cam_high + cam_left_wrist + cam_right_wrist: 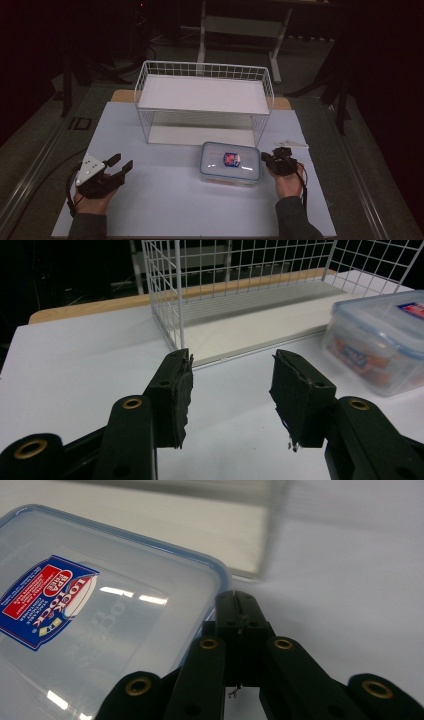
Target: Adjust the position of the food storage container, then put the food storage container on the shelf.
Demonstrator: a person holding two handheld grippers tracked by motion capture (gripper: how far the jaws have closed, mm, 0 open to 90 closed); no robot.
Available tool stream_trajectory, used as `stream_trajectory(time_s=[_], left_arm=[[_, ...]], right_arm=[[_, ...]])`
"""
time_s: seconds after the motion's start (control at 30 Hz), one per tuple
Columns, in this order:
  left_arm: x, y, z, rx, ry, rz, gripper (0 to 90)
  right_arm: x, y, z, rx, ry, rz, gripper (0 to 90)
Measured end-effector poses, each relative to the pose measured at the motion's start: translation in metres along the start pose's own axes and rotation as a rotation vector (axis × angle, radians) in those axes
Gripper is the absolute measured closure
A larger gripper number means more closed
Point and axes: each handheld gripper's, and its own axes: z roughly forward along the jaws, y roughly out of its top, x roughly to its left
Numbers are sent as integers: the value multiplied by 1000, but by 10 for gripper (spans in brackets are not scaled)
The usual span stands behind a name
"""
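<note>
Container of clear, stiff plastic with a snap lid and a blue-red label, on the white surface just before the wire shelf; likely light, smooth and slippery, best taken across its rim. Right tool, jaws closed and empty, sits at its right edge. Left tool rests well apart, jaws parted, empty.

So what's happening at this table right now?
A person holds a gripper in each hand at a white table. The right gripper, fingers shut with nothing between them, sits at the right edge of a lidded clear plastic box that stands in front of a white wire rack. The left gripper rests apart at the left, fingers open on nothing. The box is not gripped.
</note>
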Motion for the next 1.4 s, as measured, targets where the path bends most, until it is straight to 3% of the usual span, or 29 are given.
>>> stream_trajectory(time_s=[0.33, 0.5, 0.73, 1.0, 1.07, 1.4], left_arm=[[-2, 1, 6, 10, -15, 11, 496], [-4, 1, 6, 9, -21, 12, 494], [-4, 0, 10, 47, -23, 8, 489], [-4, -1, 14, 67, -51, -33, 479], [-6, 0, 18, 82, -87, -64, 462], [-32, 15, 36, 116, -189, -19, 410]], right_arm=[[36, 9, 18, 2, 65, -63, 900], [45, 11, 23, 1, 79, -71, 900], [56, 13, 27, 6, 117, -116, 898], [50, 16, 16, -24, 130, -92, 698], [48, 17, 7, -34, 148, -98, 614], [46, 16, -6, -25, 225, -108, 432]])
